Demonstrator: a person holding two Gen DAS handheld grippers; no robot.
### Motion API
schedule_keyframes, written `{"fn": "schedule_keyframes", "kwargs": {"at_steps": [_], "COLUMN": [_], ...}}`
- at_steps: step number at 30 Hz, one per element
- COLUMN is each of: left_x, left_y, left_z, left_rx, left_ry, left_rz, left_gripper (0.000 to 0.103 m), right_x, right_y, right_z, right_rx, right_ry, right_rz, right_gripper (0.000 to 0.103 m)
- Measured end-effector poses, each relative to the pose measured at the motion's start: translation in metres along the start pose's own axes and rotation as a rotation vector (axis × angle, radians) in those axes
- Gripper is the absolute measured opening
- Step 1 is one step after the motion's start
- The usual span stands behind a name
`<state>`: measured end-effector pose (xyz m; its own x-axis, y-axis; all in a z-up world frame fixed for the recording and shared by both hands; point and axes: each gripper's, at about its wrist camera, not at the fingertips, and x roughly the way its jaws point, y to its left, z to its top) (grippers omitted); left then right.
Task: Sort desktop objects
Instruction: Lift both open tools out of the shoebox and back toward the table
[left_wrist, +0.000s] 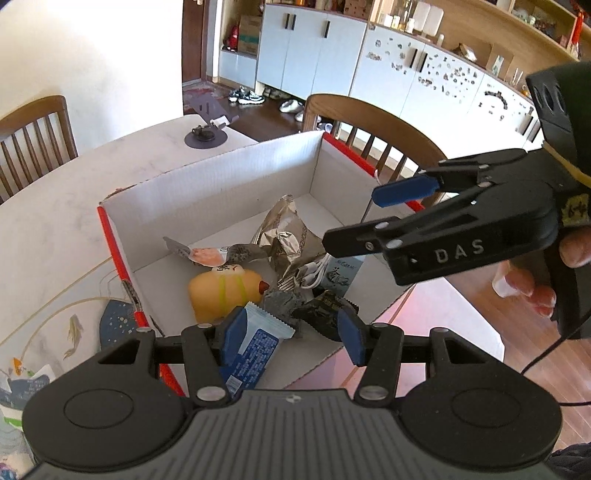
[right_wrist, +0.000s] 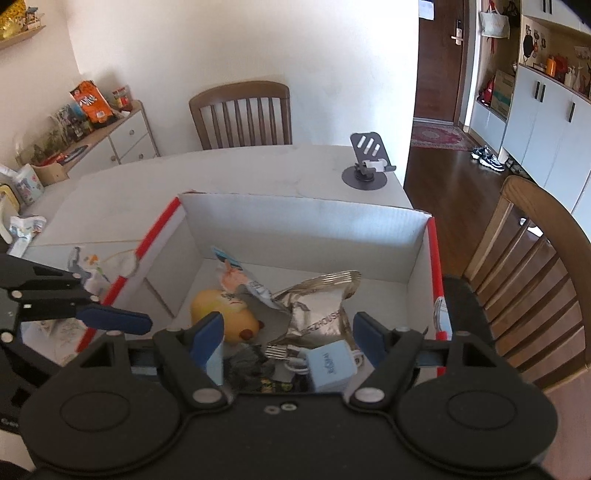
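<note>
Open-topped white cardboard box (left_wrist: 229, 173) with red-edged walls on the pale table (left_wrist: 55, 206), far half of its floor bare, wooden chair (left_wrist: 373, 122) close beyond its far corner. Both tilted steeply down over the near rim: left gripper (left_wrist: 291, 332) with pads apart, blue-and-white wrapper (left_wrist: 255, 343) lying against one pad though a grip cannot be told; right gripper (right_wrist: 291, 336) spread wide, holding nothing. Heaped in the near half: crinkled silver foil bag (right_wrist: 317, 306), smooth yellow duck toy (left_wrist: 221, 291), pale blue box (right_wrist: 330, 369), dark wrappers.

The cardboard box (left_wrist: 229, 177) is white inside with red edges. In it lie a yellow toy (left_wrist: 221, 293), a crinkled silver wrapper (left_wrist: 284, 236) and a blue-and-white packet (left_wrist: 255, 343). The tabletop (left_wrist: 55, 221) is pale grey-white.
</note>
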<state>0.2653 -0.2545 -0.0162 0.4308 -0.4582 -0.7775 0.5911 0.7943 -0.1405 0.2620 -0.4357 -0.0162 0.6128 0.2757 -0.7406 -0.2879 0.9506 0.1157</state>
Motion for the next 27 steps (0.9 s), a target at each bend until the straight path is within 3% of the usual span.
{"fn": "schedule_keyframes", "kwargs": {"at_steps": [5,9,20,27], "left_x": [-0.012,-0.02,-0.043,-0.056], "left_y": [-0.003,-0.003,0.006,0.013], "left_z": [-0.005,-0.01,-0.028,-0.042], "left_rx": [-0.004,-0.007,-0.04,-0.045], "left_ry": [-0.036,-0.058,-0.087,-0.113], "left_rz": [0.004,0.01,-0.009,-0.021], "left_gripper": [0.053,0.062,0.062,0.08], "right_x": [-0.013,-0.02,-0.039,-0.046], "right_y": [0.009,0.016,0.031,0.045], "right_z": [-0.005,-0.008,-0.022,-0.03], "right_rx": [0.008,0.022,0.049,0.065], "right_ry": [-0.022,-0.036,-0.064,-0.086], "right_rz": [0.005,0.004,-0.008,-0.02], "right_gripper": [0.077,0.077,0.079,0.083]}}
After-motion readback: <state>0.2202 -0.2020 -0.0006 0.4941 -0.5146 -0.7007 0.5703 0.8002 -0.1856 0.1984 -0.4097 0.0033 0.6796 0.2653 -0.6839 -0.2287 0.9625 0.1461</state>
